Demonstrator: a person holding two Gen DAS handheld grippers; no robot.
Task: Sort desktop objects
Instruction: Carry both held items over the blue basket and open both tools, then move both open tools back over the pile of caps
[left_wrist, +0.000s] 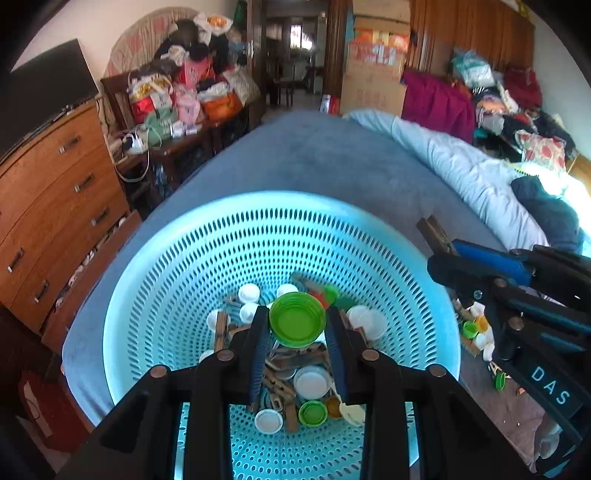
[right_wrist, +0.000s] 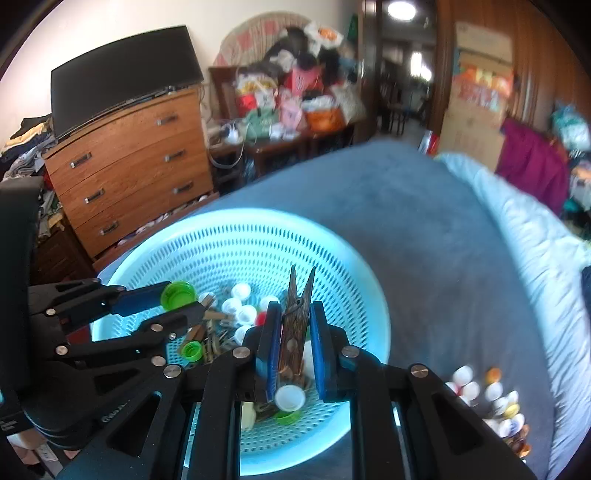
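A light blue perforated basket (left_wrist: 192, 266) sits on the blue bed cover and holds several white, green and red bottle caps and wooden clothespins. My left gripper (left_wrist: 297, 328) is shut on a green bottle cap (left_wrist: 297, 319) and holds it over the basket's middle. My right gripper (right_wrist: 293, 325) is shut on a dark wooden clothespin (right_wrist: 297, 314), upright above the basket (right_wrist: 332, 266). In the right wrist view the left gripper (right_wrist: 181, 299) with its green cap (right_wrist: 178, 294) is at the left. In the left wrist view the right gripper (left_wrist: 441, 254) is at the right with the clothespin (left_wrist: 434, 230).
A loose pile of caps (right_wrist: 491, 395) lies on the bed cover right of the basket; it also shows in the left wrist view (left_wrist: 476, 332). A rolled pale quilt (left_wrist: 461, 170) lies along the right. A wooden dresser (right_wrist: 129, 162) stands left of the bed.
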